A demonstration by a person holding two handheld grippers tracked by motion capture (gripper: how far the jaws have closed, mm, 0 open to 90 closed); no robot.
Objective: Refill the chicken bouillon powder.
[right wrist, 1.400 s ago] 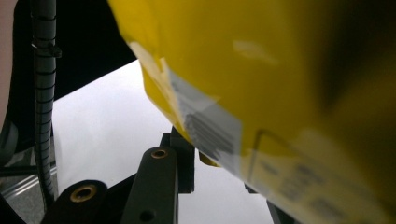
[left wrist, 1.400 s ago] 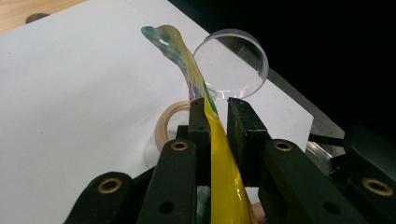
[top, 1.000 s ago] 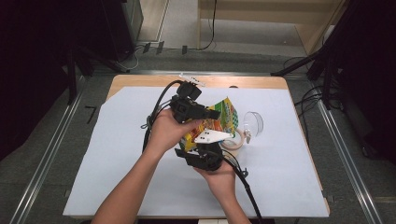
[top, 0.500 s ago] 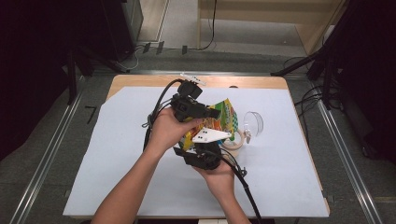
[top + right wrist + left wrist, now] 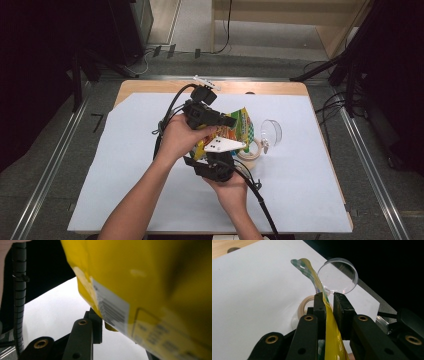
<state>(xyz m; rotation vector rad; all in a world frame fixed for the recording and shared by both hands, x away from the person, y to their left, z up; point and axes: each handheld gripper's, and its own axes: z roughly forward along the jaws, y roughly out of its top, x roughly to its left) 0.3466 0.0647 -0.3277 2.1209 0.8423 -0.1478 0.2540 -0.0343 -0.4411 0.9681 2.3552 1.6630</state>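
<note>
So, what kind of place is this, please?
Probably a lab or recording studio, not a home: a table under a white sheet, black curtains around it, floor rails, and cables on the floor.

A yellow snack bag (image 5: 329, 322) with a green-and-white checked edge is showing against white paper (image 5: 125, 170) covering a tan wooden table (image 5: 150, 86).

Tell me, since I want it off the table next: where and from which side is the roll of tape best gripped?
Grip the ring wall of the roll of tape. It lies flat on the white sheet, open centre up, so coming from straight above, one jaw in the hole and one outside, looks best. The yellow bag and glass cup crowd its sides, so a sideways approach seems awkward.
</note>
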